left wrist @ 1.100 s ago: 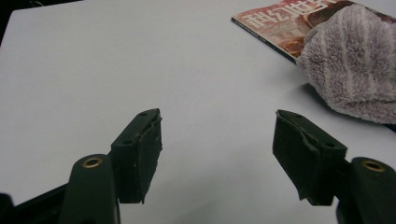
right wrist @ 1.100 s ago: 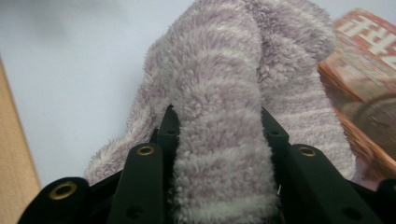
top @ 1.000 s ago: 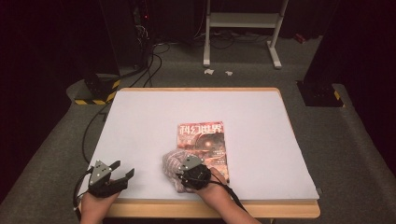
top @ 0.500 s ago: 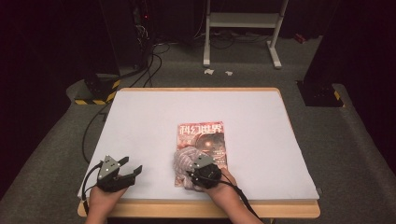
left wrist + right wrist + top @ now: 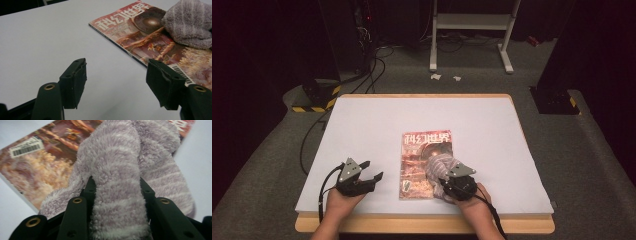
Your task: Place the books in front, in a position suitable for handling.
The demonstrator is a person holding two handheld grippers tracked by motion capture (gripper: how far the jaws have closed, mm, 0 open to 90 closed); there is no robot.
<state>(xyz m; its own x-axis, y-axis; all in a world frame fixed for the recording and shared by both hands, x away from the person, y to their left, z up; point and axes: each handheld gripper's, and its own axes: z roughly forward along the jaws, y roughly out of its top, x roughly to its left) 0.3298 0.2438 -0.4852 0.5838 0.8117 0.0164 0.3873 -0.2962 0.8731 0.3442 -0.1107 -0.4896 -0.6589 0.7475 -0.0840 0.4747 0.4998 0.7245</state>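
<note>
Right gripper (image 5: 117, 195): clenched on the fuzzy grey cloth (image 5: 120, 170), which bulges up between its jaws.
Cloth: lying on the magazine (image 5: 424, 162), lower right part.
Left gripper (image 5: 116, 80): released, over bare tabletop (image 5: 377, 125) beside the magazine.

Fuzzy cloth (image 5: 117, 170), glossy paper magazine (image 5: 419, 160)
</note>
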